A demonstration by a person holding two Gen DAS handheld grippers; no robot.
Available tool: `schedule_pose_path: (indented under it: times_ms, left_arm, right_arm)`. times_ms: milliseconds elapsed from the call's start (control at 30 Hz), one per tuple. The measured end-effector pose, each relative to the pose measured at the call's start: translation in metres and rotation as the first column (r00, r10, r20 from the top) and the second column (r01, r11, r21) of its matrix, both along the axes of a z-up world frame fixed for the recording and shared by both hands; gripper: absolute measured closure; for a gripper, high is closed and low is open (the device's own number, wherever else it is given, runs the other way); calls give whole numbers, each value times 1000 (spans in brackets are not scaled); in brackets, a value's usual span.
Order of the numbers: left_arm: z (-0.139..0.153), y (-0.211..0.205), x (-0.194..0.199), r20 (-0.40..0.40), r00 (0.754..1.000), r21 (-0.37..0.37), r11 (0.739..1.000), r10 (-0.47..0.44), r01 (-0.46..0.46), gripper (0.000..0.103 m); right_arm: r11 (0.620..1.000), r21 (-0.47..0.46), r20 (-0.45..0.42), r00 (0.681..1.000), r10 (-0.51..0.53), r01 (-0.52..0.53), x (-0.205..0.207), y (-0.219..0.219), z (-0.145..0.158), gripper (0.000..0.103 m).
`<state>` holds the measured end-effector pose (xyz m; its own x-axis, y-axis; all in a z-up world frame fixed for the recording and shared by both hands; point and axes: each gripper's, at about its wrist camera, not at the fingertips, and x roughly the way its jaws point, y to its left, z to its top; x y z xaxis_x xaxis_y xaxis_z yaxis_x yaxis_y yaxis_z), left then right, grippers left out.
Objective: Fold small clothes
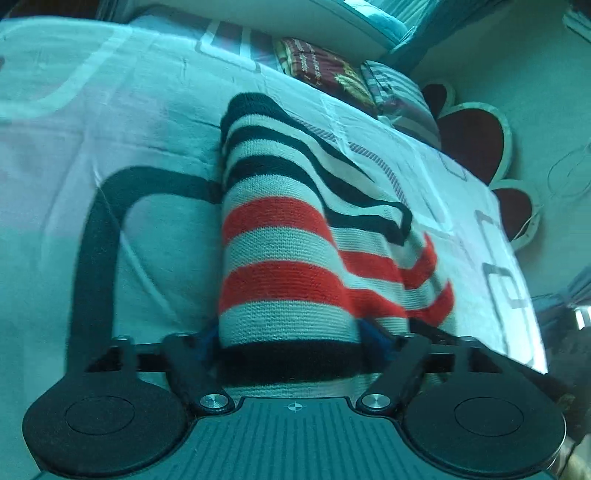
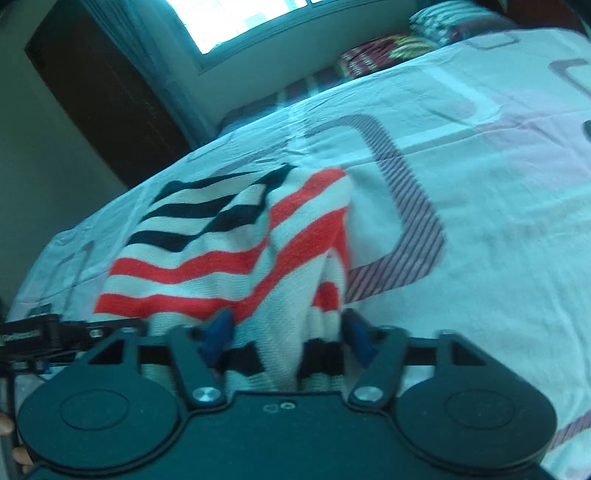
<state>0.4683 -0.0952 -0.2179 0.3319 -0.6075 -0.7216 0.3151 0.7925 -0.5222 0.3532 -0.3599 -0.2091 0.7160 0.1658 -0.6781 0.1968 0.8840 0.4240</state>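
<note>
A knitted sweater [image 1: 280, 236] with black, white and red stripes lies on the bed, its black-striped end far from me. Its black hem band sits at my left gripper [image 1: 290, 332], and the knit bulges up like a roll between the blue fingers [image 1: 373, 334], filling the gap from pad to pad. In the right wrist view the sweater [image 2: 207, 236] rises in bunched upright folds into my right gripper [image 2: 286, 325], whose blue fingers [image 2: 219, 328] press the gathered cloth from both sides. The left gripper [image 2: 37, 336] shows at that view's left edge.
The bed sheet [image 1: 110, 122] is pale with grey rounded-square prints. Folded patterned blankets [image 1: 325, 66] and a striped pillow [image 1: 402, 96] lie at the bed's far end. Red flower-shaped panels [image 1: 476, 140] flank the bed, and a window [image 2: 236, 18] and a dark door [image 2: 103, 96] stand behind it.
</note>
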Motion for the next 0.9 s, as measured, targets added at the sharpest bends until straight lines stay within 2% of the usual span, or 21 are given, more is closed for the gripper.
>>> schedule_pose_path:
  times_ms: [133,267,400,500,700,900]
  left_arm:
    - [2,-3,-3,6,1000,9,1000,13,-13,37]
    - [3,-8,-3,35,999,28,1000,0,-1,37]
    - [13,-5,-5,53,999,34,999,-9,7,50]
    - [24,4,-8,76,997,29,1000,4,-6,51]
    - [49,44,-11,125,991,-4,999,55,-55,52]
    - [69,112,-10,174,980,-16,995,97,-96,52]
  right_arm:
    - [1000,18,2,1000,8,-8,-4,0,6,66]
    - [999,46,3,1000,-12,12,-3,-4,0,67]
    - [996,79,24,999,-39,37,-6,-1,9,70]
    - [993,110,60,997,-42,35,-8,3,22,71]
    - [996,93,123,992,3,-14,-5,36,52,71]
    - [996,58,165,985,52,-62,7,95,73,71]
